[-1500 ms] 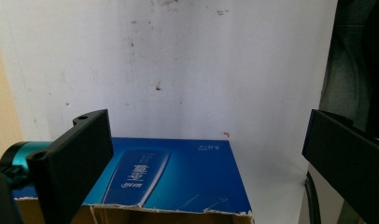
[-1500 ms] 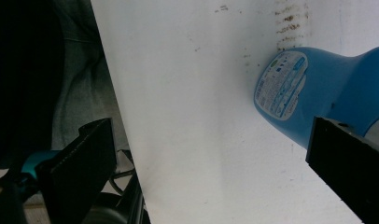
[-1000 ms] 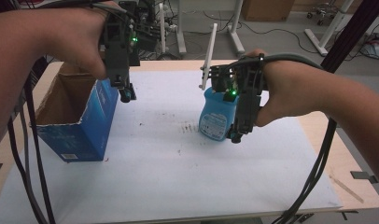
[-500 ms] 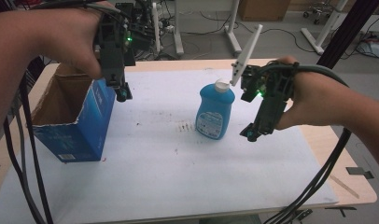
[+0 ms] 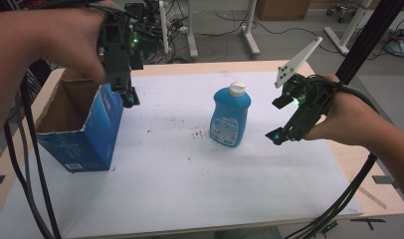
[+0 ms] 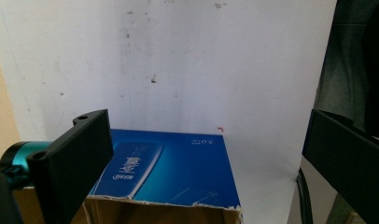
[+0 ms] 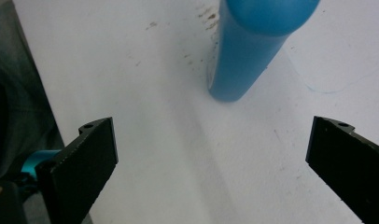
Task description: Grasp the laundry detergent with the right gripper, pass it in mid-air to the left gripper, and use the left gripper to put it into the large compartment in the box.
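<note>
Counter (image 5: 190, 199): one, white top, faintly stained
Box (image 5: 85, 129): one, blue cardboard, open top with torn rim, at counter's left; looks light, walls likely flex if squeezed
Bottle (image 5: 231, 117): one, blue plastic with white cap, upright near counter's middle; likely smooth, slippery, some liquid weight; best taken across body below shoulder
Left gripper (image 5: 128, 97): jaws spread wide, empty, over box's right wall
Right gripper (image 5: 279, 137): jaws wide apart, empty, just right of bottle, not touching

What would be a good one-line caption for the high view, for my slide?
Blue bottle stands free on the white table between open right tongs and left tongs above an open blue box.
</note>
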`<state>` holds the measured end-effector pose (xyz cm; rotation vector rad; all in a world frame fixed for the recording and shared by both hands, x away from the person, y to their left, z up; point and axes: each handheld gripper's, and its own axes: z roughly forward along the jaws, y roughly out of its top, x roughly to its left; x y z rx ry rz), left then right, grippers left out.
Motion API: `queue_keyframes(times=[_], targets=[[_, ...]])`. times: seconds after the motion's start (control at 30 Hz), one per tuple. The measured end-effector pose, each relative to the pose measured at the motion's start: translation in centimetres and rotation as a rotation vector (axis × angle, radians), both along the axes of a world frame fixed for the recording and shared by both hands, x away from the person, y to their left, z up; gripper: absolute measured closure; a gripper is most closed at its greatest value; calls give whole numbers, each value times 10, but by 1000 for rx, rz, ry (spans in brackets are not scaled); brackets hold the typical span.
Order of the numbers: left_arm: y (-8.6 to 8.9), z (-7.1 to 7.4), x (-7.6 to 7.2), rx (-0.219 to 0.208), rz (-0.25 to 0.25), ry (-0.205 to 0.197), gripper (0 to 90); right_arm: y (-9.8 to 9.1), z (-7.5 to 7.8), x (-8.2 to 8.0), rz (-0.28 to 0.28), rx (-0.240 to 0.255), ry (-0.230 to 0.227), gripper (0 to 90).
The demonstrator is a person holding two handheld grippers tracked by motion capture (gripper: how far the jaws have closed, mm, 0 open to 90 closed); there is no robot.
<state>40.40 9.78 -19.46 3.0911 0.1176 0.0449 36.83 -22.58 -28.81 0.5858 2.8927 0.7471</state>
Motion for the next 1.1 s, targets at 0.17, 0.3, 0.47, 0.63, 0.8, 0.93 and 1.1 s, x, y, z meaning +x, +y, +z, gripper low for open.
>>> queue_keyframes(times=[0.17,0.3,0.47,0.63,0.8,0.93,1.1], targets=[[0,-1,1,2,0,2,17,-5,-10,5,-35,58,-7,11],[1,-1,1,4,4,4,17,-9,-23,11,-64,118,-14,11],[2,-1,2,6,4,5,17,-8,-45,17,-95,180,-4,10],[3,-1,1,2,7,5,17,-3,-64,25,-111,216,6,11],[4,1,0,4,6,4,17,4,-77,32,-127,268,1,10],[6,1,0,1,10,1,17,8,-81,34,-133,291,-11,10],[8,1,-1,0,19,3,17,13,-88,38,-143,326,-19,10]])
